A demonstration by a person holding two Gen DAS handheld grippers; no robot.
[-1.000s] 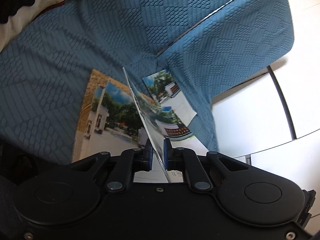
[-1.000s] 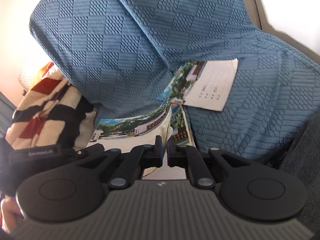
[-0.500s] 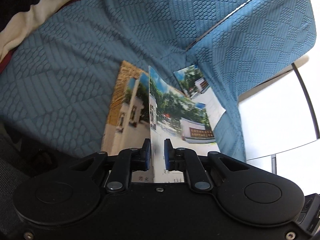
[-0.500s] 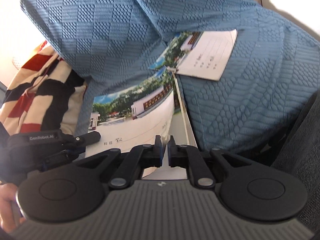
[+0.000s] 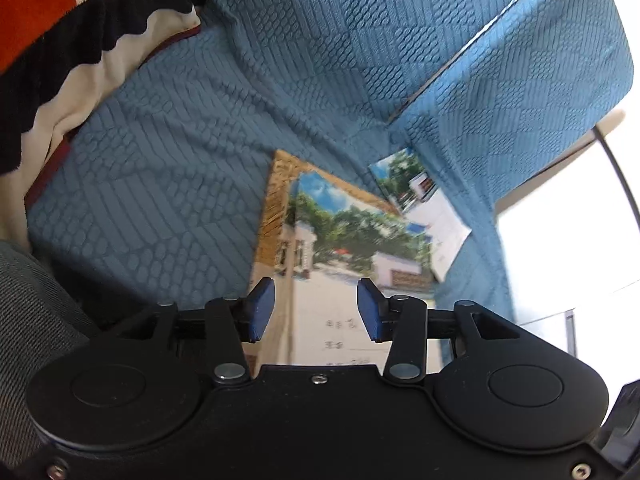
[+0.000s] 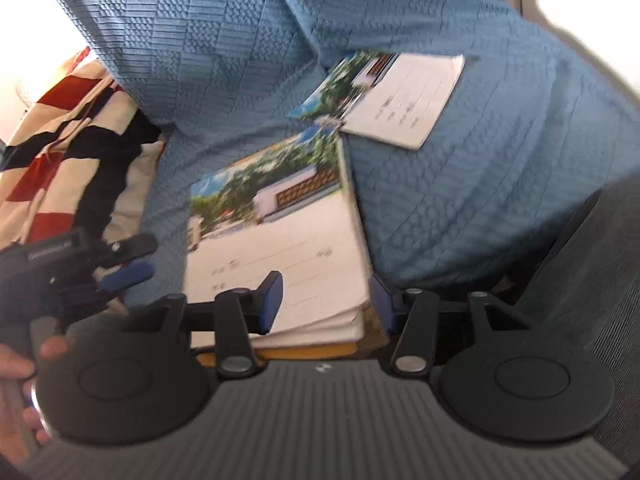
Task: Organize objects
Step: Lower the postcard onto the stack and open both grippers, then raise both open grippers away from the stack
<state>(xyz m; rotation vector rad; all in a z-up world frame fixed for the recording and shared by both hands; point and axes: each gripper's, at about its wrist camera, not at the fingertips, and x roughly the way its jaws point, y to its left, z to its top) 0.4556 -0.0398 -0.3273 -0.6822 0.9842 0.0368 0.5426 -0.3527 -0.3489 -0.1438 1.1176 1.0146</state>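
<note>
1. The left gripper [image 5: 310,308] tilts down over the notebook stack [image 5: 344,256] on the blue sofa cover [image 5: 160,160], jaws opening, gripping nothing.
2. The right gripper [image 6: 326,300] slants down likewise, jaws opening astride the stack's near edge, pads clear.
3. A second notebook [image 6: 404,96] lies just beyond.

Free: bare blue sofa seat [image 5: 152,184] left of stacked notebooks [image 6: 276,240]. Obstacles: backrest [image 6: 224,40] behind; armrest [image 5: 520,92] by 2nd notebook [image 6: 404,96]; striped blanket [image 6: 68,140] at seat's far end.
</note>
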